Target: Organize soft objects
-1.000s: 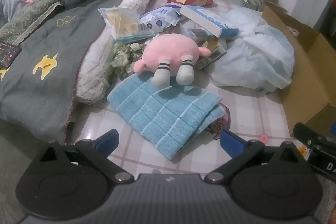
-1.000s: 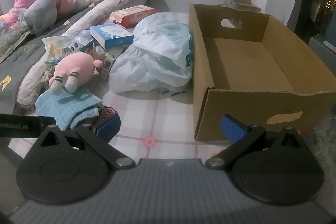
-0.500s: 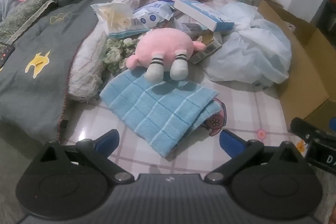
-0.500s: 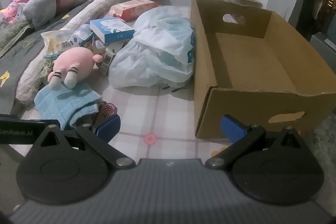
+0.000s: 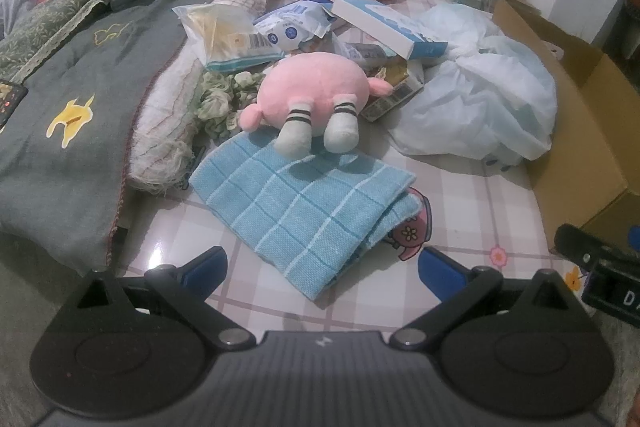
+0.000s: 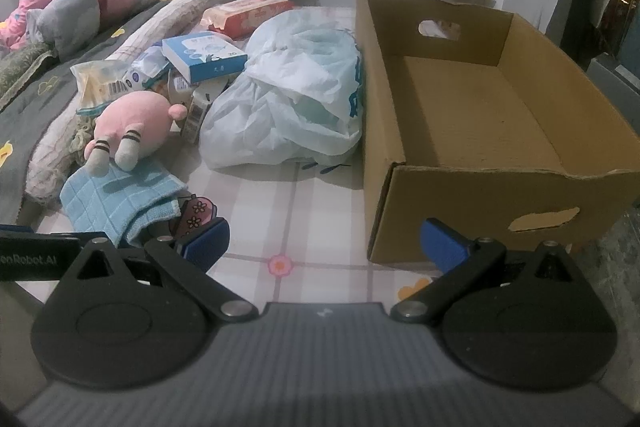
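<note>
Approach step. Our left gripper point(image 5: 322, 265) hangs spread, empty, before the blue towel point(image 5: 300, 203) on the mat beside the bed edge; right gripper point(image 6: 324, 241) likewise spread. Next: close on the towel's near corner, carry to the cardboard box point(image 6: 480, 99).

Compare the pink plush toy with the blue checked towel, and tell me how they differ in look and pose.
The pink plush toy is round and stuffed; the blue checked towel is flat and folded. The toy is plain pink with striped grey feet, the towel light blue with a pale grid. The toy lies tipped, its feet resting on the towel's far edge, while the towel lies spread on the patterned floor mat. Both are soft, and neither is held.
</note>
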Motion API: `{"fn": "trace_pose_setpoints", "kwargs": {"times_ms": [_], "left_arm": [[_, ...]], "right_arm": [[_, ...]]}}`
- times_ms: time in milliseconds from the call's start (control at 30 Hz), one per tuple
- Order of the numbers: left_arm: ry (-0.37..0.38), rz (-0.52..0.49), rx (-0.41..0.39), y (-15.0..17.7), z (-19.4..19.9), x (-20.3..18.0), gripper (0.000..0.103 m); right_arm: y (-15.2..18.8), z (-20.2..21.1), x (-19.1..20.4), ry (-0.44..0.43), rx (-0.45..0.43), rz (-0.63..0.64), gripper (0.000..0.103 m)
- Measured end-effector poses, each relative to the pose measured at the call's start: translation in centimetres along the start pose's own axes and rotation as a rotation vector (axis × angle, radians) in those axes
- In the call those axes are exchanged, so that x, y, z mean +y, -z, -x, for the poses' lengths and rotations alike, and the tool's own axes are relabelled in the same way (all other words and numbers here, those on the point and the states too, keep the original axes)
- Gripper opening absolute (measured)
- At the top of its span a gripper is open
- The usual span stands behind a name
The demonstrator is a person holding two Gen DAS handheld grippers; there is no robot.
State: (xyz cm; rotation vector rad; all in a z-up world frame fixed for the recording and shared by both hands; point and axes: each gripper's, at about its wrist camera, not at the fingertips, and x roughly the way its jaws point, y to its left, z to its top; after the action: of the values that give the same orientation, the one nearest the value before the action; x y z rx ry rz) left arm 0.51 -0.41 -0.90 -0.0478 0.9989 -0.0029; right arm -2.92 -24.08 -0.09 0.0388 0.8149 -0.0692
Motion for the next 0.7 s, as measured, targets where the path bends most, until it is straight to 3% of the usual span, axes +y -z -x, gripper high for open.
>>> {"fn": "trace_pose_setpoints", "kwargs": {"times_ms": [700], "left_arm": [[0.007,-0.008,-0.006,-0.11,0.15,-0.26,0.102]], "right_arm": [[-0.23,0.42,0.20,0.011,-0.011,0.006,0.102]]}}
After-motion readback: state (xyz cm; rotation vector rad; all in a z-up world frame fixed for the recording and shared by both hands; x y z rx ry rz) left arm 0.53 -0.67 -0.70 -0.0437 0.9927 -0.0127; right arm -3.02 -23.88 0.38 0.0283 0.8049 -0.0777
